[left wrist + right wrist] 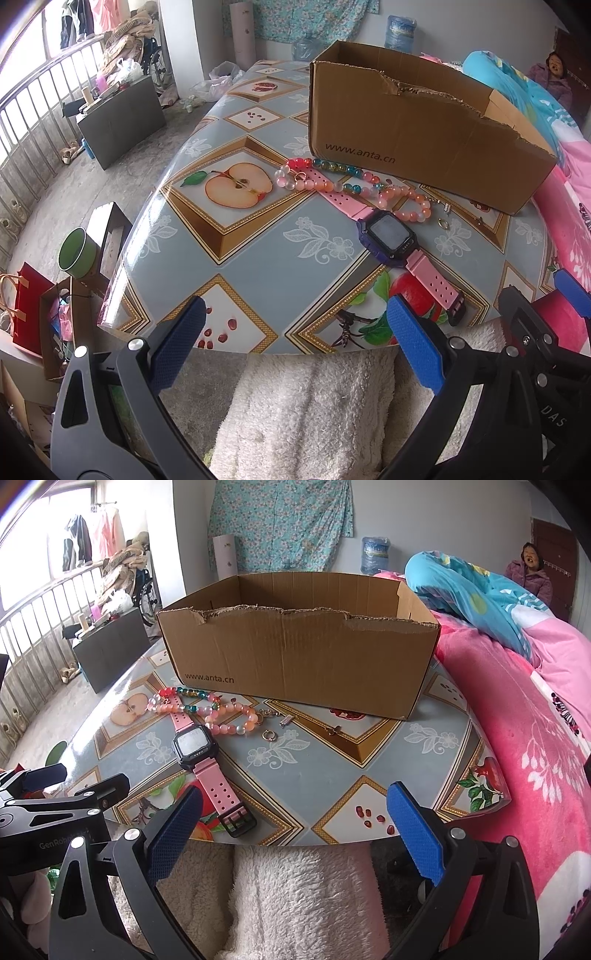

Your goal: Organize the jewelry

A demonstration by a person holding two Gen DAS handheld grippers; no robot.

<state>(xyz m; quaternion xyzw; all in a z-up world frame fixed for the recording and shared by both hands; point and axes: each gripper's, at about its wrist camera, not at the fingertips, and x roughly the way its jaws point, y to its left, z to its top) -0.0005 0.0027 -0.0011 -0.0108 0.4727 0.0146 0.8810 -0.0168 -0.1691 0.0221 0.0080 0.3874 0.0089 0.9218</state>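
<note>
The bench (332,753) wears a glossy blue-grey cloth printed with gold-framed fruit panels, a halved apple (236,184) among them. On it stands an open cardboard box (299,661) with a torn front rim and "www.anta.cn" printed low on its side. Just before the box lie the jewelry pieces: a pink-strapped watch (194,747) with a dark square face, its far strap overlapping strings of pink and coloured bead bracelets (229,720), and beside them a small gold ring (268,736) and a few tiny metal bits. Both tools hang at the near edge above a white fleecy blanket (295,893): the left hand-held gripper (295,343) and the right hand-held gripper (293,823) are spread wide, holding nothing. A pink floral bed (517,738) adjoins the bench on the right; a barred window railing (40,110) and grey floor lie left.
</note>
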